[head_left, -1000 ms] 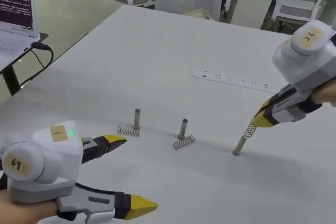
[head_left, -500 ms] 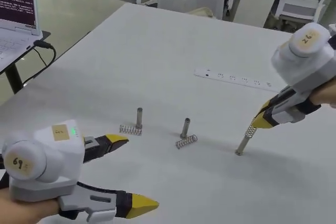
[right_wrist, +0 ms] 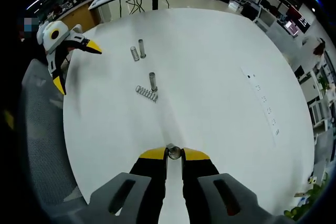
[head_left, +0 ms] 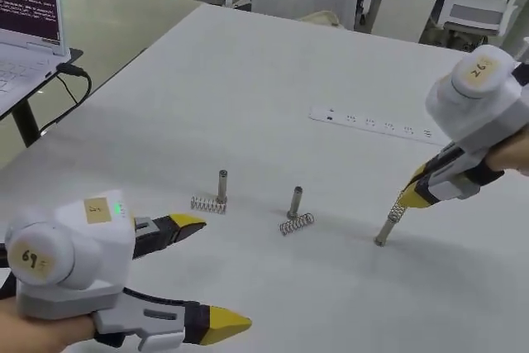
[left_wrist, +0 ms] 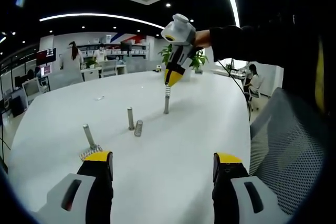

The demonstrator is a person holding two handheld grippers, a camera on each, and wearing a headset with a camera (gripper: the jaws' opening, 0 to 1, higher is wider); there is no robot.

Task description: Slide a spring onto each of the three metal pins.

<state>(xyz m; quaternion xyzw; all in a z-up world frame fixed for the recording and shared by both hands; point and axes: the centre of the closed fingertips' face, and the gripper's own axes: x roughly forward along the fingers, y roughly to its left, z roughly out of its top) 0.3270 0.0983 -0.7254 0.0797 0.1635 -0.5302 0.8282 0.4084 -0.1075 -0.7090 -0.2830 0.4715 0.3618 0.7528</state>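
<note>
Three metal pins stand on the white table: left pin (head_left: 221, 184), middle pin (head_left: 296, 202), right pin (head_left: 385, 229). My right gripper (head_left: 407, 198) is shut on a spring (head_left: 397, 211) whose lower end sits over the top of the right pin; from above, the spring (right_wrist: 174, 152) shows as a ring between the yellow fingertips. Two loose springs lie flat: one (head_left: 204, 203) beside the left pin, one (head_left: 297, 223) beside the middle pin. My left gripper (head_left: 216, 274) hovers open near the table's front, short of the left pin (left_wrist: 89, 136).
A white power strip (head_left: 372, 126) lies on the table beyond the pins. A laptop (head_left: 25, 6) stands on a side desk at the left with a cable hanging. Office chairs stand past the far edge. A mesh chair (left_wrist: 294, 145) is close to my left gripper.
The right gripper has dipped slightly with the spring, bringing it a little further down over the right pin. The left gripper holds still. The head camera shifted a bit.
</note>
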